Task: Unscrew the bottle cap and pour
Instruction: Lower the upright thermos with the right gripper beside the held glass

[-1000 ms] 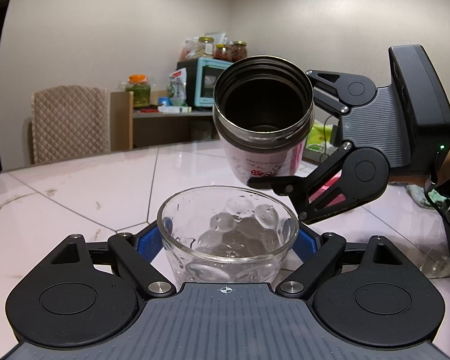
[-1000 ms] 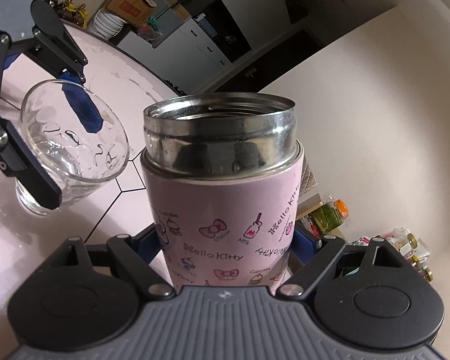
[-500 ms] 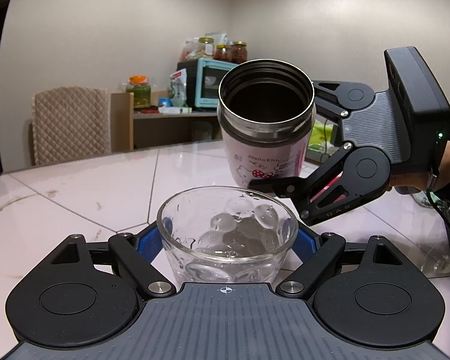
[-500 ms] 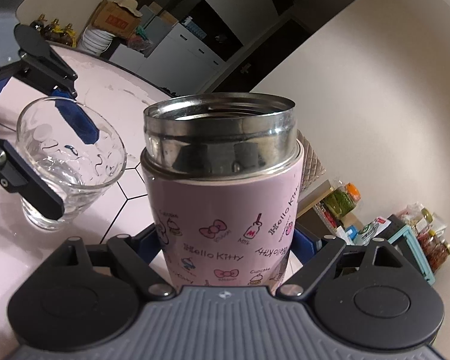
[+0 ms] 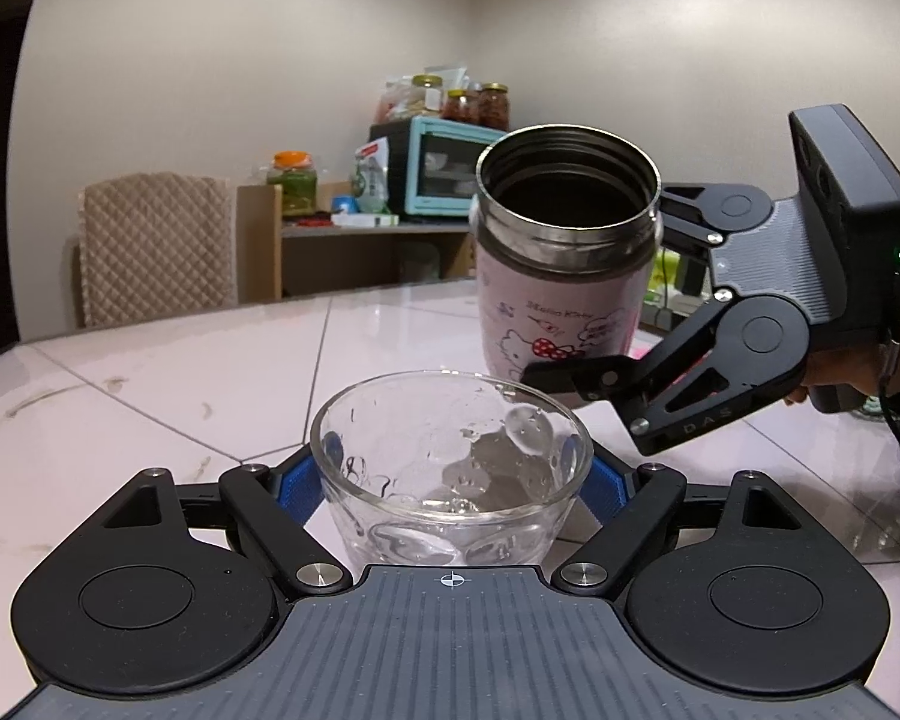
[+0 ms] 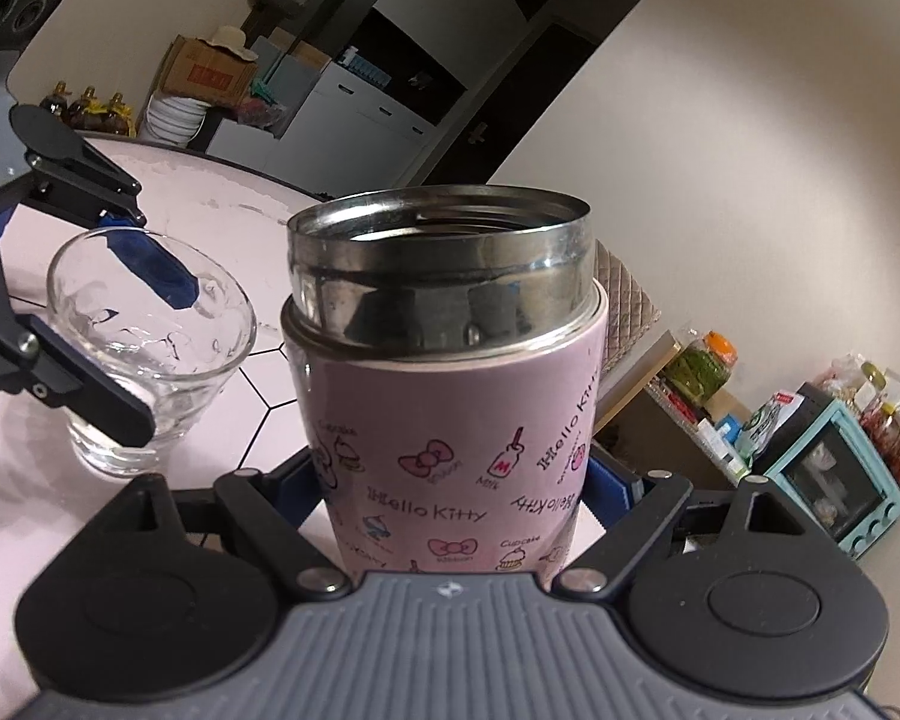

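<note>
The table [image 5: 150,372] carries the scene: the cap is already off and out of view, so the step in hand looks like the end of the pour, and the next move calls for bringing the bottle [image 6: 450,396] fully upright and setting it down clear of the glass [image 5: 450,480]. The right gripper [image 6: 450,480] has its 2 fingers closed on the bottle's lower body, holding it just behind and above the glass. The left gripper [image 5: 450,480] clamps the glass between its 2 blue pads [image 5: 297,492]; I cannot tell how much water it holds.
</note>
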### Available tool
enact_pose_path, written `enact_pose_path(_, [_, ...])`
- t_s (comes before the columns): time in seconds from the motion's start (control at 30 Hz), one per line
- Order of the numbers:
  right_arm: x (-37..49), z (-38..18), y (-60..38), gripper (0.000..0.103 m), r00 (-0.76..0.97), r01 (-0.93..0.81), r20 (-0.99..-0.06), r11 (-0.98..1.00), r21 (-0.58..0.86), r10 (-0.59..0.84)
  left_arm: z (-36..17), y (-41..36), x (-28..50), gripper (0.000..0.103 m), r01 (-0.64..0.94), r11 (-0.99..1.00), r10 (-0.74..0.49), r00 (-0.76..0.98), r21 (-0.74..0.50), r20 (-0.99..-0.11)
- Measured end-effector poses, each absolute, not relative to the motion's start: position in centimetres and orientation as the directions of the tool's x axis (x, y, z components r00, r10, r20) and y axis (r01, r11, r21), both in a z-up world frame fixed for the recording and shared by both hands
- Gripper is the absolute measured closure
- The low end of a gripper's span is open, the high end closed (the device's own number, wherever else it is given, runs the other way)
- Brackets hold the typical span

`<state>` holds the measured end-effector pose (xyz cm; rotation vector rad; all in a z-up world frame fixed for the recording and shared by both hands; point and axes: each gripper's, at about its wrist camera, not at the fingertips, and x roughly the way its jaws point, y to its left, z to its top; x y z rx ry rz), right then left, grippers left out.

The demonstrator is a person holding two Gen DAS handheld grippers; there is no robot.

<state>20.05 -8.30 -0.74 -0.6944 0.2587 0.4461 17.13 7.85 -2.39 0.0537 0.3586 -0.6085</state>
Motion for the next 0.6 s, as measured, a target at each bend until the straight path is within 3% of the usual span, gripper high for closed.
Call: enact_pose_path(0.6, [21.7,-0.8,-11.3,0.015,0.856,-0.483,-0.409,0.768,-0.42,0.315,-1.7,7.0,16.9,0.016,0.451,0.89,-0.446,0.823,-0.073,-0.352])
